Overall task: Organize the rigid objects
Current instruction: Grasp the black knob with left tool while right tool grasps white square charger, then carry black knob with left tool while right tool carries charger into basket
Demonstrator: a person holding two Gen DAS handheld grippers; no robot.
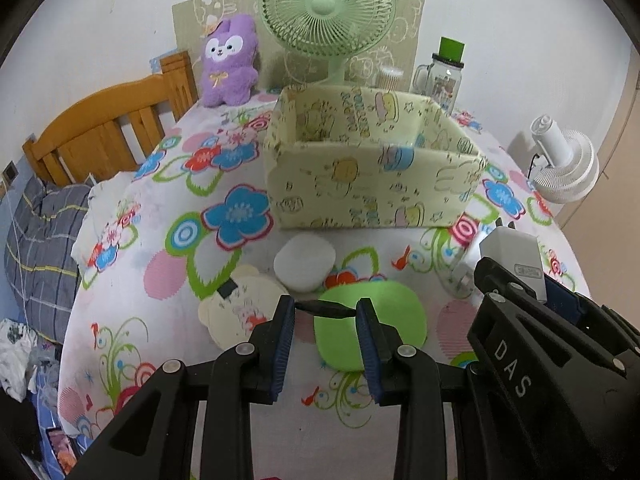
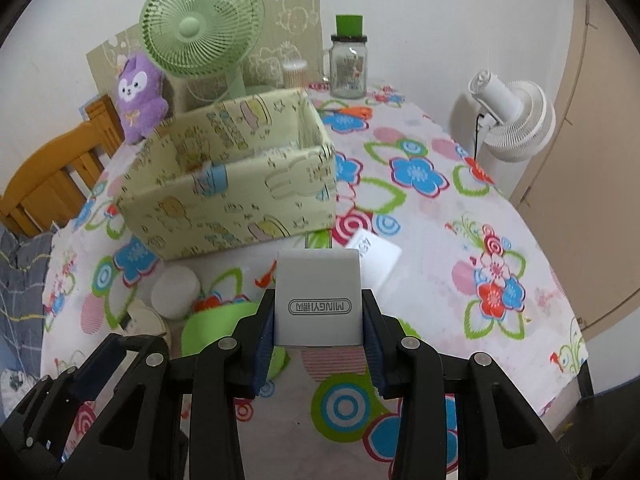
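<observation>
While both grippers sit above the floral tablecloth [image 2: 460, 240], each is clamped on something. Right gripper [image 2: 318, 312] grasps a white charger block [image 2: 318, 296], pads pressed on its two sides, printed label facing the camera, prongs pointing away toward the box. Left gripper [image 1: 326, 314] is clenched on a thin black piece [image 1: 326, 309] bridging its fingertips; what it belongs to I cannot tell.

Just under and beyond the left gripper's tips lies a green rounded case [image 1: 372, 324]. Left of it, a cream bear-shaped item [image 1: 240, 308]; just ahead, a white rounded case [image 1: 305, 263], touching or nearly touching the green one. In the left wrist view the right gripper is close on the right side, charger held off the cloth. Ahead-right of the right gripper, a white flat card [image 2: 376, 258] lies on the cloth near the box corner.

Farther ahead of both stands the open-topped patterned storage box [image 1: 372, 184]; near wall faces the grippers, inside mostly hidden. Bare cloth right of the right gripper runs out to the table edge, with a white fan [image 2: 516, 120] beyond it. Left of the left gripper the cloth drops off toward a wooden bed frame [image 1: 100, 128].

Behind the box: purple plush [image 1: 228, 66], green fan [image 1: 328, 8], glass jar with green lid [image 1: 442, 76], then the wall.
</observation>
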